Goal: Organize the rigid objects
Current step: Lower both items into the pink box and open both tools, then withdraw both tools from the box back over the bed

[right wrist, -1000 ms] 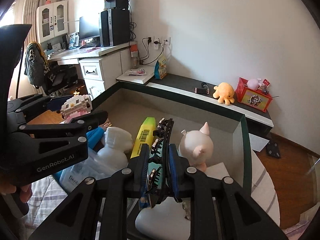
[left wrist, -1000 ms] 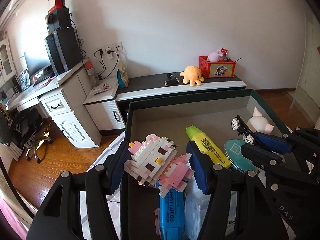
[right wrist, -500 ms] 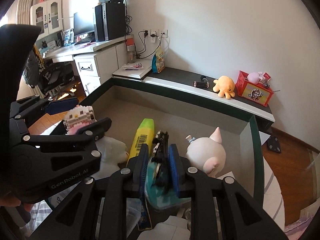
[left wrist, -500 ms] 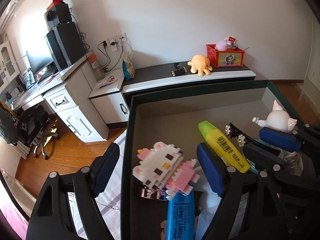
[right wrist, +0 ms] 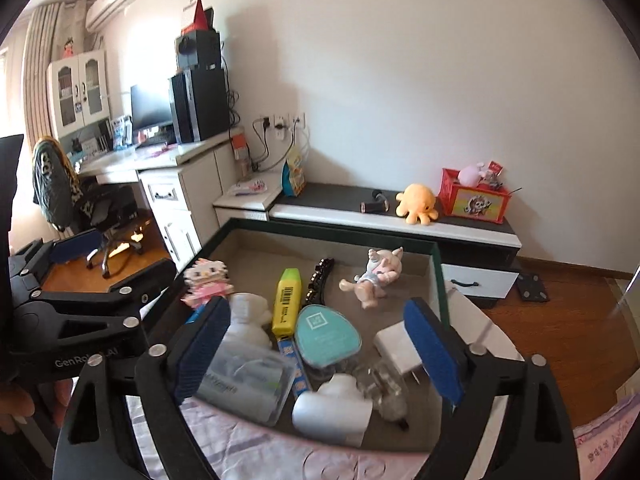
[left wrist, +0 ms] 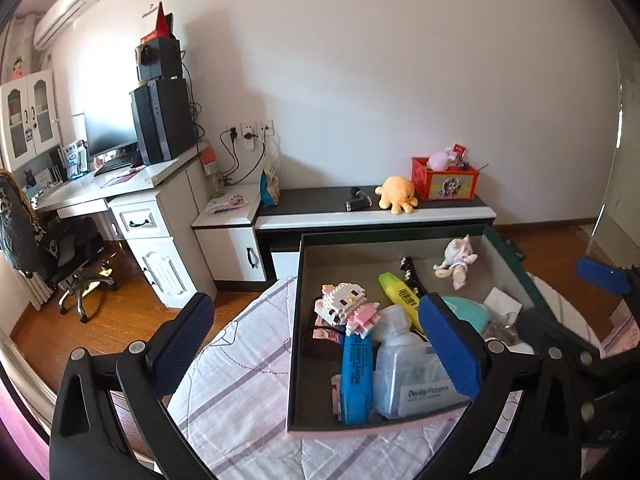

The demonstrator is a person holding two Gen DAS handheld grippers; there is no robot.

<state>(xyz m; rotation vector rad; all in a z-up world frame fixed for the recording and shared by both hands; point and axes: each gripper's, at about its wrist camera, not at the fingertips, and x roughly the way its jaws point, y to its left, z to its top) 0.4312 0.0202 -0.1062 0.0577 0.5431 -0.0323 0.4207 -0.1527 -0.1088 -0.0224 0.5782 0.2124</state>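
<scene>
Your left gripper [left wrist: 316, 346] hangs with its jaws spread wide and nothing between them, above the striped cloth [left wrist: 240, 364] at the near edge of the box [left wrist: 298, 280]. Your right gripper [right wrist: 320, 346] is likewise spread and empty, held over the box's near end.

Inside the box, nearest you, lie a clear case [right wrist: 244, 376], a blue marker [left wrist: 355, 376] and a white cylinder [right wrist: 332, 410]. Just beyond sit a teal pouch [right wrist: 326, 330] and a white adapter [right wrist: 396, 346]. Further in, the brick cat [left wrist: 344, 306] rests on the marker's far end, beside the yellow highlighter [right wrist: 287, 294] and the black hair clip [right wrist: 318, 278]. The pig figure [right wrist: 376, 274] lies on its side by the far wall.
</scene>
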